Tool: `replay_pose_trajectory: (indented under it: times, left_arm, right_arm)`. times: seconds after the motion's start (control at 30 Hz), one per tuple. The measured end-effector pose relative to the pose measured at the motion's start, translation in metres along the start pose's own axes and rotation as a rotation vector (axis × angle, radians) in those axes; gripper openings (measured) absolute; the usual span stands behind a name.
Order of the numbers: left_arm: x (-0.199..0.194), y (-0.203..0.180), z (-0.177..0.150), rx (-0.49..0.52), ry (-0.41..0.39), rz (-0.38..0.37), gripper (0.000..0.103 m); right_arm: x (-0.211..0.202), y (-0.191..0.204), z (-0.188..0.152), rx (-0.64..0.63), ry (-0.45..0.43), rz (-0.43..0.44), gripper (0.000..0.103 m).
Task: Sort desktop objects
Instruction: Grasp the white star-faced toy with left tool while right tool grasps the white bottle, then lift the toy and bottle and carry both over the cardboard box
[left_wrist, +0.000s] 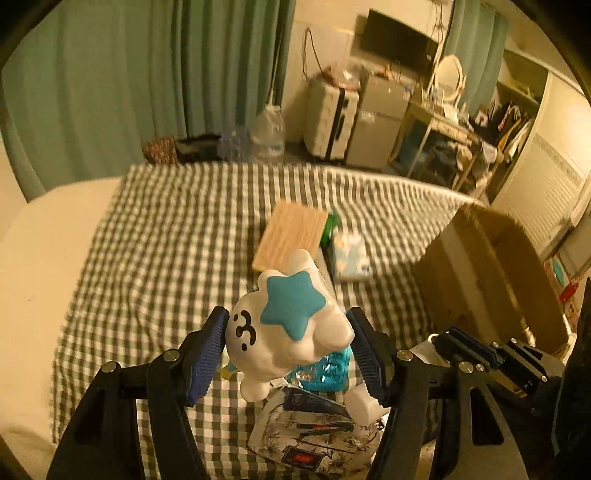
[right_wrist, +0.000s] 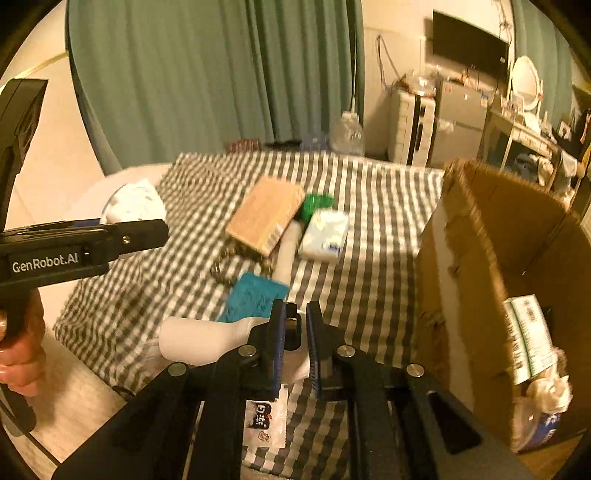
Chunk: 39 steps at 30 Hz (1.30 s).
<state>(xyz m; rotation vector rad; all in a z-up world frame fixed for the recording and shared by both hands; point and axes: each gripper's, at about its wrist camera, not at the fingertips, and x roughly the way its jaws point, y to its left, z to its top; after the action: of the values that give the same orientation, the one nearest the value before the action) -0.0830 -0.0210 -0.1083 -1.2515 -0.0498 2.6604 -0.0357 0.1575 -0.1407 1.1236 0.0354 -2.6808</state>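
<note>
My left gripper (left_wrist: 288, 332) is shut on a white toy figure with a blue star (left_wrist: 288, 325) and holds it above the checked cloth (left_wrist: 166, 240). The toy also shows in the right wrist view (right_wrist: 135, 205), beside the left gripper body (right_wrist: 74, 251). My right gripper (right_wrist: 295, 328) is shut on the neck of a white bottle-shaped object (right_wrist: 195, 341) lying low over the cloth. On the cloth lie a tan box (right_wrist: 264, 218), a green object (right_wrist: 314, 205), a tissue pack (right_wrist: 325, 234), a white tube (right_wrist: 288, 251), a teal pouch (right_wrist: 255, 297) and a patterned packet (left_wrist: 314, 432).
An open cardboard box (right_wrist: 491, 280) stands at the right with paper and a white bag inside. A plastic bottle (left_wrist: 267, 133) stands behind the table. Green curtains, a suitcase and a cluttered desk are in the background.
</note>
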Motion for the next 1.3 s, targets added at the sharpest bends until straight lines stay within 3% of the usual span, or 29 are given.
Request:
replay_pose_trajectory:
  times: [0.57, 1.0, 1.3]
  left_arm:
    - [-0.102, -0.008, -0.001, 0.045, -0.248, 0.049, 0.067]
    - [-0.152, -0.012, -0.007, 0.029, -0.329, 0.072, 0.067]
    - [-0.187, -0.038, -0.006, 0.044, -0.38, 0.05, 0.067]
  right_arm:
    - [-0.085, 0.018, 0.027, -0.046, -0.226, -0.031, 0.011]
    - [-0.158, 0.018, 0.037, -0.06, -0.345, -0.049, 0.011]
    - [-0.206, -0.001, 0.037, -0.037, -0.406, -0.053, 0.011]
